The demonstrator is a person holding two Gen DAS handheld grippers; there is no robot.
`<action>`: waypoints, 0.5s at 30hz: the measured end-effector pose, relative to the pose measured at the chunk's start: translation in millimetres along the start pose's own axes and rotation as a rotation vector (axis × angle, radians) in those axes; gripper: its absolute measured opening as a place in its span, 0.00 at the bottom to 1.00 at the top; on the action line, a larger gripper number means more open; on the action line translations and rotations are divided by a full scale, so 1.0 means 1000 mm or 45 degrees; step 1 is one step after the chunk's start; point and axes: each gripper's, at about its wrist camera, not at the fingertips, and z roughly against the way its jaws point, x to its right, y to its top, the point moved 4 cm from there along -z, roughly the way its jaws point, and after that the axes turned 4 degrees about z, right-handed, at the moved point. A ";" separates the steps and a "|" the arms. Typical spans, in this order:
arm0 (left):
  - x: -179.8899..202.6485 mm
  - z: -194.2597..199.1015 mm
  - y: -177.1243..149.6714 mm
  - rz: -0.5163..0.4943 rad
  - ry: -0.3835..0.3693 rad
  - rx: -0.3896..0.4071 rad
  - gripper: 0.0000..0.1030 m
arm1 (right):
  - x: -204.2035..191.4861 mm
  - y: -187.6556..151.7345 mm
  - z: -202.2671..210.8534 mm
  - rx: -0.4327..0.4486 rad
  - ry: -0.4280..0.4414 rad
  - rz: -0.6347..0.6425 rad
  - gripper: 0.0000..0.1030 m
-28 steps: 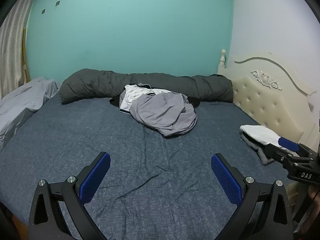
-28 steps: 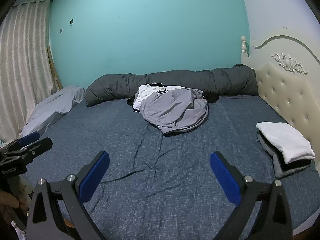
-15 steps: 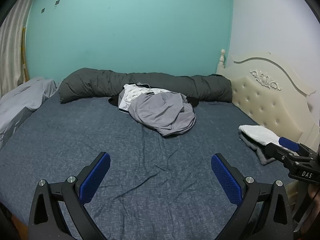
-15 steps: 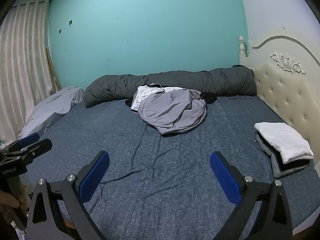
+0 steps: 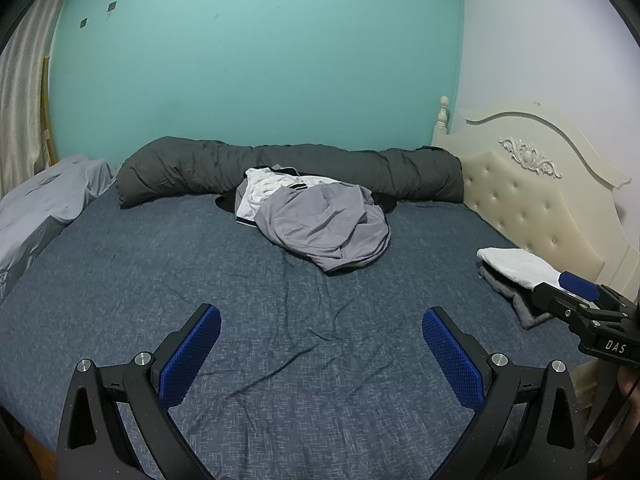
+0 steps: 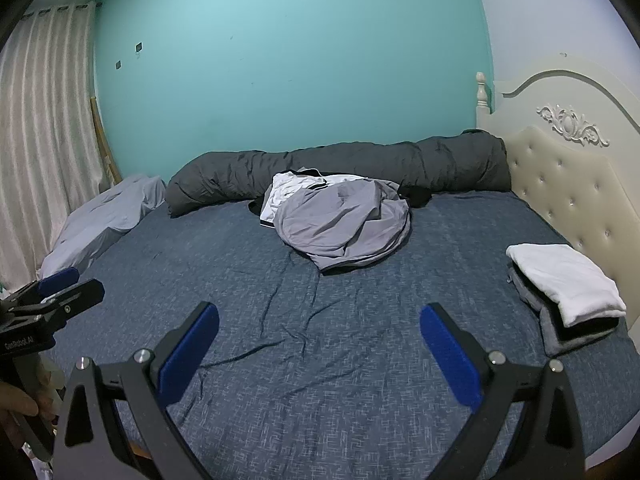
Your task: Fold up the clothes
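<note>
We have edged our 2 grippers, left gripper point(image 5: 320, 354) and right gripper point(image 6: 318, 354), both spread and empty, slightly toward the unfolded heap point(image 5: 320, 226) at 12 o'clock; the folded stack point(image 6: 564, 284) waits at 3 o'clock.

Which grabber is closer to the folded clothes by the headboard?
The right gripper. The folded clothes lie just off to its right on the bed. The left gripper is further away, on the far side of the right one. Both have open jaws.
</note>
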 end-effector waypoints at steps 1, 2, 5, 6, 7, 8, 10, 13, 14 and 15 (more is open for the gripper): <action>0.001 0.000 0.000 -0.002 0.000 0.000 1.00 | 0.000 0.000 0.000 0.000 -0.001 0.000 0.98; 0.001 0.000 0.000 -0.003 -0.001 -0.001 1.00 | 0.000 0.001 0.000 0.001 -0.002 0.002 0.98; 0.001 0.001 0.002 -0.004 -0.002 0.001 1.00 | 0.000 -0.001 0.001 0.003 -0.002 0.001 0.98; 0.002 0.001 0.002 -0.004 -0.002 0.001 1.00 | 0.000 -0.001 0.001 0.004 -0.003 0.001 0.98; 0.002 0.002 0.002 -0.004 -0.001 0.002 1.00 | 0.000 -0.001 0.001 0.004 -0.003 0.001 0.98; 0.002 0.002 0.003 -0.004 -0.001 0.003 1.00 | 0.001 -0.001 0.000 0.005 -0.003 0.001 0.98; 0.002 0.002 0.003 -0.004 0.000 0.004 1.00 | 0.001 -0.001 0.000 0.006 -0.003 0.001 0.98; 0.001 0.002 0.005 -0.005 0.000 0.002 1.00 | 0.001 -0.001 0.000 0.006 -0.002 0.001 0.98; 0.001 0.002 0.006 -0.005 -0.001 0.002 1.00 | 0.001 -0.001 0.001 0.007 -0.001 0.001 0.98; 0.001 0.002 0.006 -0.006 -0.001 0.002 1.00 | 0.001 -0.001 0.001 0.007 -0.001 0.001 0.98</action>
